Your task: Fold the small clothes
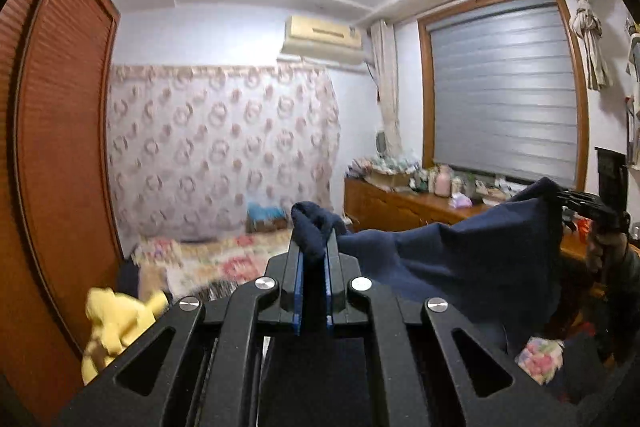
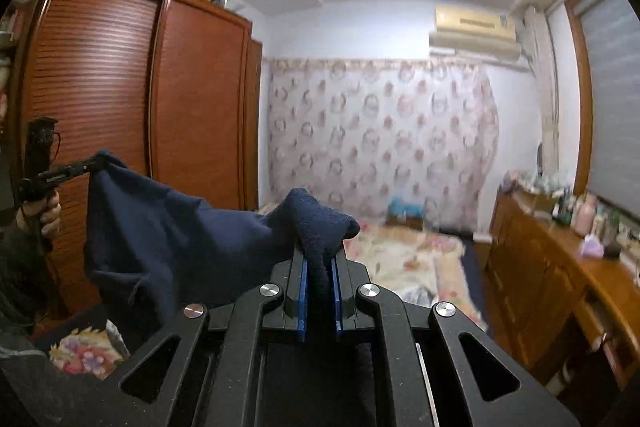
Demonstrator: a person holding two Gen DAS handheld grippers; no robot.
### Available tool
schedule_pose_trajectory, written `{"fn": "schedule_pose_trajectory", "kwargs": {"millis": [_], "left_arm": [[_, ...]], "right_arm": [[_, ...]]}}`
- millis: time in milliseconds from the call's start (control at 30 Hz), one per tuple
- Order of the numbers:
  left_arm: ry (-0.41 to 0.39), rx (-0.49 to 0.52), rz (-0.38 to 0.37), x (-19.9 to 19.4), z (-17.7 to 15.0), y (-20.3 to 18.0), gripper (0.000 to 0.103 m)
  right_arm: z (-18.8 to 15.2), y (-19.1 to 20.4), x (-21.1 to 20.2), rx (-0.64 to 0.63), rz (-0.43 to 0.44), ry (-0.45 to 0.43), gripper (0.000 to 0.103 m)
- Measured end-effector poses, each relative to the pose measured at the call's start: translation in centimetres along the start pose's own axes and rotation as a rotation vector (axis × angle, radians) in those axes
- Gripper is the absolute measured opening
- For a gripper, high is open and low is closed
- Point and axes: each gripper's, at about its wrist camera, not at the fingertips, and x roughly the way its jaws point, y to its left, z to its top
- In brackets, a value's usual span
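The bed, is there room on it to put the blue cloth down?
The flowered bed looks mostly bare in its middle, between the wardrobe and the wooden dresser. A yellow toy sits near the wardrobe side. The dresser top is crowded with bottles.

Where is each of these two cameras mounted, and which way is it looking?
Left wrist: sits on the left gripper, looking along its fingers at the navy garment and window; the right gripper shows far right.
Right wrist: sits on the right gripper, facing the wardrobe; the person's hand shows left.
Shared: the garment, the air conditioner and the floral hanging.
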Motion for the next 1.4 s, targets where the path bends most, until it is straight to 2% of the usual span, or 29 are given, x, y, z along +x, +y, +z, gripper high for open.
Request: {"fn": "schedule_pose_trajectory", "kwargs": {"millis": [167,400,467,567,633,833,967,1000,1033,1067,1100,1167,1200,1233,1267,1300,1367,1400], "left_arm": [[-0.064,0.03,0.028,-0.5,2.4,0.0,0.009],[-0.095,0.025,0.036,-0.9,2.1,-0.1,0.009],[-0.091,0.026,0.034,-0.7,2.0,0.1,0.009],[-0.076,0.035,0.038,0.5,2.1,0.3,0.009],[-0.056,0.037,0.043,1.7,2.3,0.0,0.009],[0.06,0.048,0.079,10.1,-0.5,1.3,0.009],[0.192,0.075,0.123,19.4,-5.7,2.6,0.01],[0.231,0.086,0.134,22.1,-7.5,3.1,0.014],[0.275,0.086,0.149,24.1,-9.0,3.4,0.014],[0.306,0.075,0.142,25.3,-10.1,3.5,0.014],[0.325,0.057,0.126,26.2,-11.0,3.6,0.014],[0.346,0.023,0.101,27.3,-12.6,3.5,0.021],[0.361,0.013,0.092,27.5,-13.0,3.5,0.033],[0.382,-0.003,0.074,27.5,-13.7,3.2,0.041],[0.39,-0.007,0.063,27.4,-14.1,3.1,0.042],[0.401,-0.005,0.058,27.4,-14.2,2.9,0.043],[0.427,-0.002,0.05,26.6,-14.9,2.4,0.053],[0.436,-0.007,0.044,26.4,-15.1,2.4,0.065]], "right_arm": [[3.2,-0.5,-2.7,-0.037,-0.057,-0.083,0.009],[3.0,0.5,-6.0,-0.051,-0.094,-0.118,0.009],[2.4,0.6,-5.5,-0.052,-0.096,-0.118,0.009],[1.2,1.4,-2.5,-0.062,-0.111,-0.105,0.009],[1.6,1.6,0.7,-0.076,-0.133,-0.082,0.009],[0.9,-1.0,9.5,-0.057,-0.183,0.072,0.009],[-3.0,-3.4,18.3,-0.032,-0.222,0.203,0.01],[-4.0,-3.9,20.2,-0.031,-0.233,0.23,0.01],[-5.5,-4.6,22.8,-0.024,-0.243,0.275,0.014],[-6.7,-5.2,25.0,-0.01,-0.256,0.325,0.022],[-8.5,-6.2,27.6,0.035,-0.275,0.389,0.026],[-11.1,-7.6,30.9,0.139,-0.266,0.47,0.03],[-12.1,-7.8,31.9,0.162,-0.267,0.487,0.033],[-12.9,-7.8,32.6,0.175,-0.27,0.501,0.039],[-13.5,-7.6,33.2,0.186,-0.269,0.512,0.045],[-14.1,-7.4,33.6,0.197,-0.259,0.518,0.046],[-14.5,-6.7,33.9,0.196,-0.241,0.531,0.047],[-14.9,-6.5,33.6,0.189,-0.246,0.537,0.047]]}}
